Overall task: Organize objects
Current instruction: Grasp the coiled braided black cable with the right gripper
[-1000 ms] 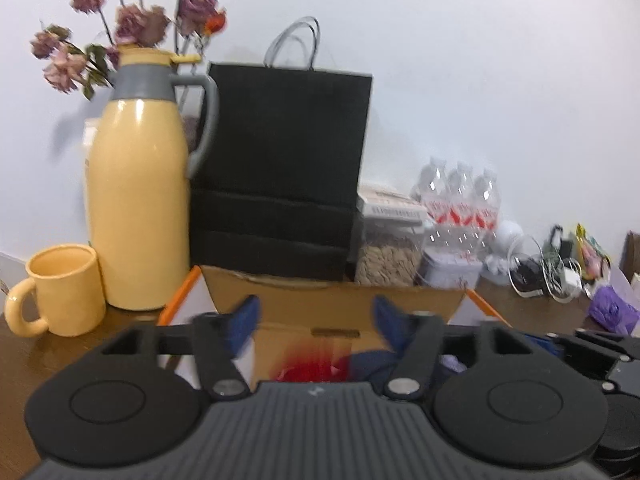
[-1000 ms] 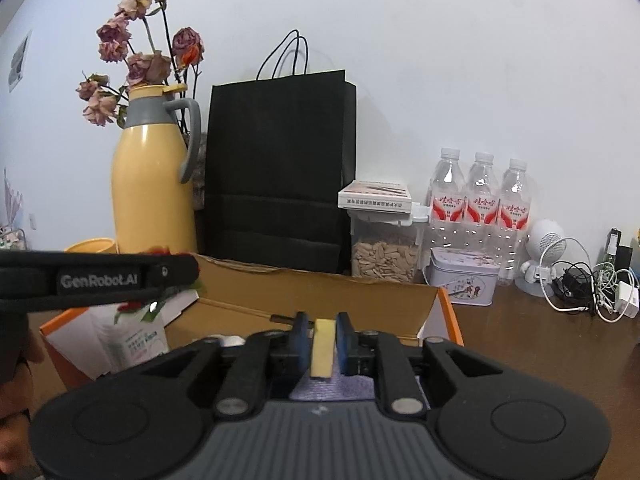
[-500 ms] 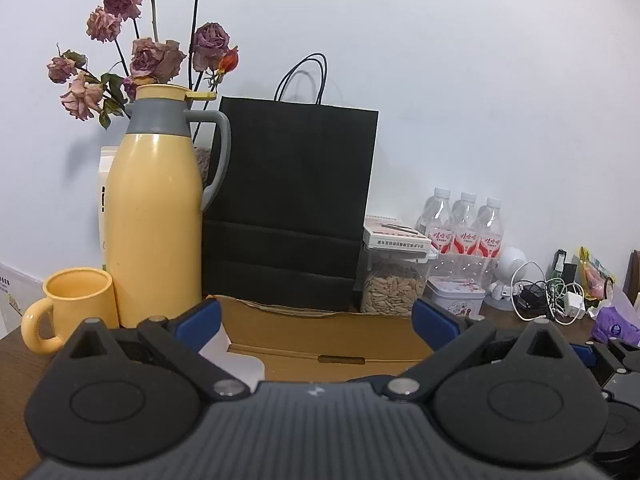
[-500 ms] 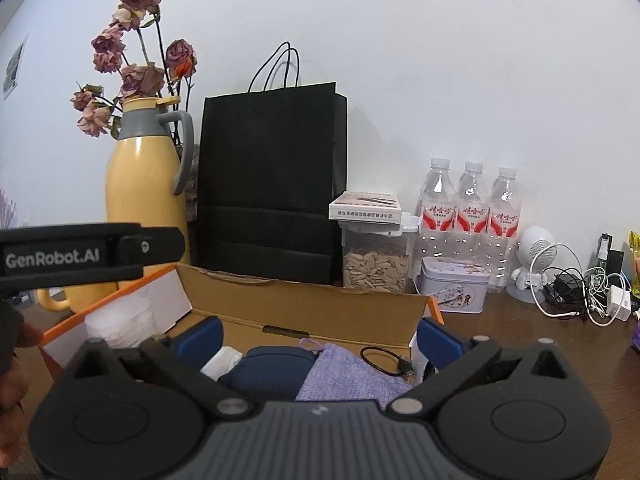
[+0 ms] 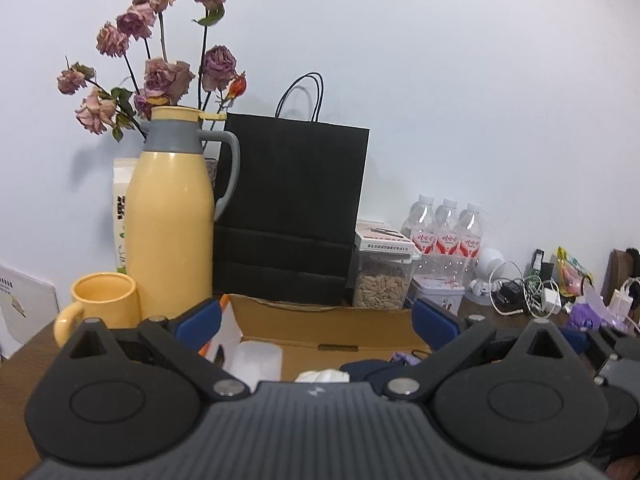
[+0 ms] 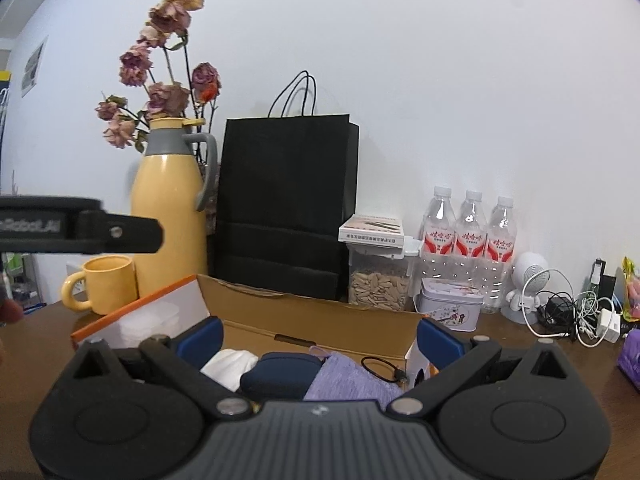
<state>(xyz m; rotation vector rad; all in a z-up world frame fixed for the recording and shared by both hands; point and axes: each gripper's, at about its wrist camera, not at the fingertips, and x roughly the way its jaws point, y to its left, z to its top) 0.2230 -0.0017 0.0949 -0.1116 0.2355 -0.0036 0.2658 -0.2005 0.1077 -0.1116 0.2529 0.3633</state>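
An open cardboard box (image 6: 304, 330) lies on the brown table in front of both grippers. Inside it I see a white bundle (image 6: 230, 366), a dark blue pouch (image 6: 280, 374), a lilac cloth (image 6: 348, 380) and a small black cable (image 6: 382, 368). My right gripper (image 6: 318, 338) hangs open above the box's near side, nothing between its blue pads (image 6: 200, 338). My left gripper (image 5: 316, 322) is open too, over the same box (image 5: 328, 330), where a white wad (image 5: 322, 376) and a clear tub (image 5: 256, 360) show. The left gripper's black arm (image 6: 80, 226) crosses the right wrist view's left side.
Behind the box stand a yellow thermos (image 5: 170, 224) with dried roses, a yellow mug (image 5: 102, 306), a black paper bag (image 5: 290, 212), a jar of seeds (image 6: 378, 286), a tin (image 6: 450, 308) and three water bottles (image 6: 470, 240). Chargers and cables (image 6: 576, 316) clutter the right.
Both grippers opened wide and drew back and up from the box. The right one let go of a yellowish piece, the left one of a red thing; neither shows now.
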